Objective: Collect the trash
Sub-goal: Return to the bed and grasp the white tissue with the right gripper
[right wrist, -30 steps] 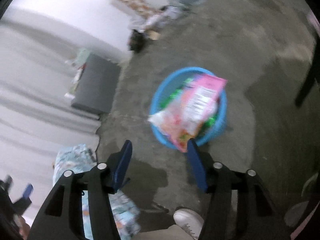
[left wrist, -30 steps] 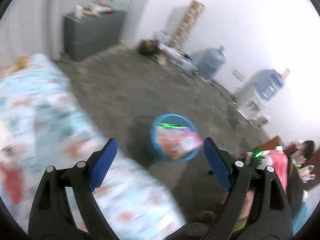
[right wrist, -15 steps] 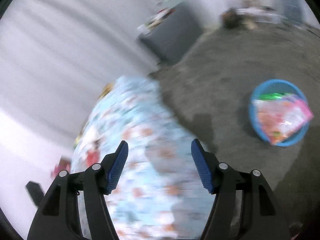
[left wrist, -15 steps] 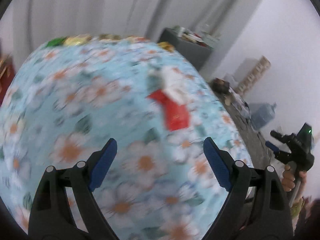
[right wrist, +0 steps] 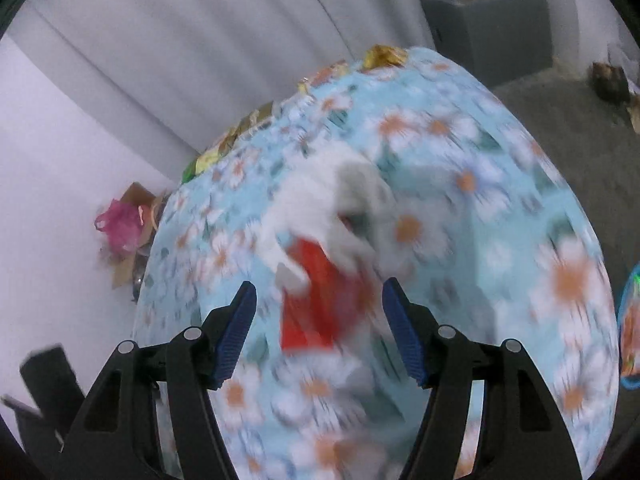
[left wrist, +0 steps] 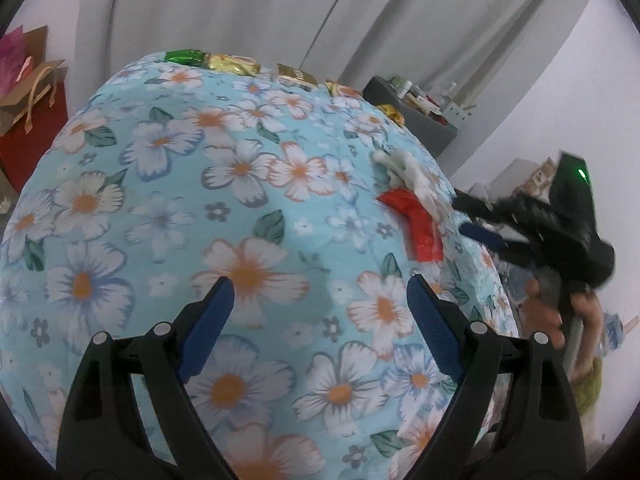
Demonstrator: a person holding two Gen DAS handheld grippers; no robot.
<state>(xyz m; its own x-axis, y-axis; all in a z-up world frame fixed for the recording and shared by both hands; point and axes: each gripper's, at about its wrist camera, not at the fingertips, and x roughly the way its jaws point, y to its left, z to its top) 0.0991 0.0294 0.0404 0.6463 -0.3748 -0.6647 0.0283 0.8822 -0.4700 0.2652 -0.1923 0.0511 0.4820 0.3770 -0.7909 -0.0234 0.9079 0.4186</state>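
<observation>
Left wrist view: left gripper (left wrist: 316, 308), jaws wide and empty, over a floral bed (left wrist: 160, 200). A red wrapper (left wrist: 416, 224) lies beside crumpled white tissue (left wrist: 408, 172); its print is unreadable. Right wrist view, blurred: right gripper (right wrist: 318, 322), jaws opening, empty, above the wrapper (right wrist: 320, 304).

Broad floral light-blue bedspread (left wrist: 168, 208) — centre and near side bare, open passage for either gripper. Far edge lined with shiny gold and green foil wrappers (left wrist: 212, 60), close under the pale hanging curtain (left wrist: 240, 4). Right portion taken up by a crumpled white tissue (left wrist: 404, 168) touching a red plastic wrapper (left wrist: 418, 228). The black right gripper (left wrist: 470, 216) hangs just beside them — jaws opening, nothing between.
</observation>
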